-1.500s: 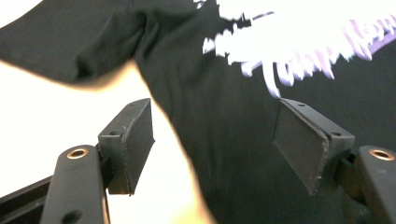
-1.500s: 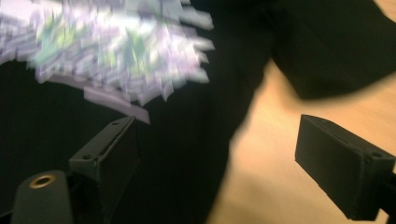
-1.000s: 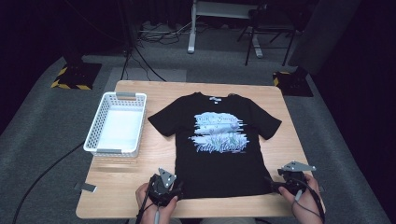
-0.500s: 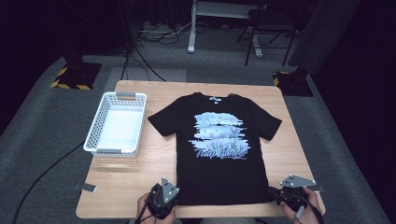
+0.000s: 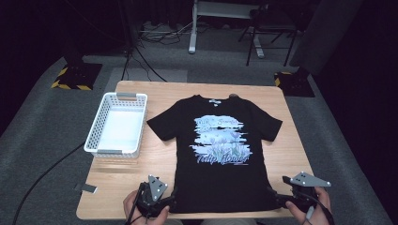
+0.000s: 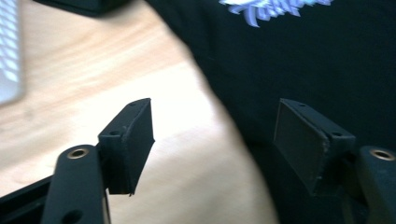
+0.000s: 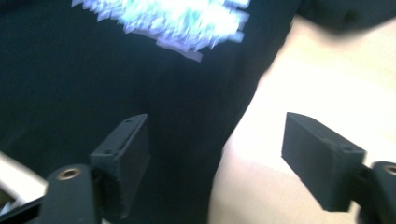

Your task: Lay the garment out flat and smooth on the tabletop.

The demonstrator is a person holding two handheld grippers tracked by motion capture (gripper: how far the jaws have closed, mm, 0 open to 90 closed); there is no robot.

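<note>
Wooden table (image 5: pixel 141 187) bears the black T-shirt (image 5: pixel 220 178) spread flat, print up, beside the white basket (image 5: pixel 96 126); folding not begun; left gripper (image 6: pixel 212 140) and right gripper (image 7: pixel 217 154), jaws just opened, stand spread at hem corners, pinching nothing.

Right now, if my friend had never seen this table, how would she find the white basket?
Start at the wooden table and find the black T-shirt with the tulip picture spread flat in its middle. Look to the shirt's left: the white plastic basket sits near the table's left edge, apart from the shirt's sleeve. It is the only white thing on the table, a box with lattice walls and grey handles.
</note>
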